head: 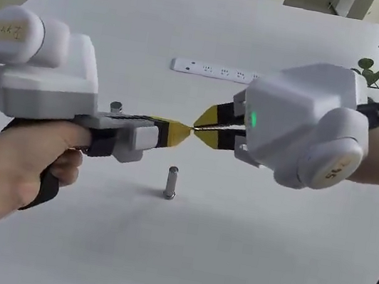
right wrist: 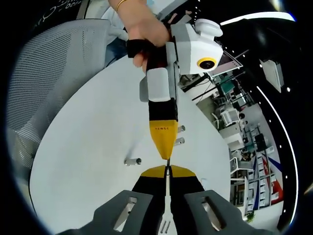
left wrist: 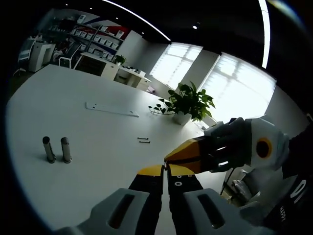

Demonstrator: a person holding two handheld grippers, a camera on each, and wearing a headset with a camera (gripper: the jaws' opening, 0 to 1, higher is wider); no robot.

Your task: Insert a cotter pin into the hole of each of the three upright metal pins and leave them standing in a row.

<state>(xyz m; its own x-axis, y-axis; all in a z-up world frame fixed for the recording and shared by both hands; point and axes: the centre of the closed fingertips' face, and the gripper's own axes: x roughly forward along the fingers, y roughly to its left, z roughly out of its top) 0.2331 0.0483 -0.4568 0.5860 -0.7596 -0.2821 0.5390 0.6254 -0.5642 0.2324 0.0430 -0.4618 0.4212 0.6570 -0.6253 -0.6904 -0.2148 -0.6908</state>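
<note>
- White workbench point(head: 263, 269), with a power strip point(head: 215, 70) at its far side.
- Left gripper point(head: 182, 133) and right gripper point(head: 199, 128) meet tip to tip above it, each with its jaws pressed together.
- An upright metal pin point(head: 171, 182) stands on the bench below them.
- Cotter pins point(left wrist: 143, 140) lie on the bench.

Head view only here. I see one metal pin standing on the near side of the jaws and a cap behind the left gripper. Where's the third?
Observer: Right gripper view has three metal pins standing on the table: one alone, two close together by the left gripper.
Operator: Those two touching?
Observer: No. Left gripper view shows the pair side by side with a gap between them.
Operator: Spare cotter pins?
Observer: Left gripper view: two thin pieces, likely cotter pins, lie flat on the plant side of the power strip.
</note>
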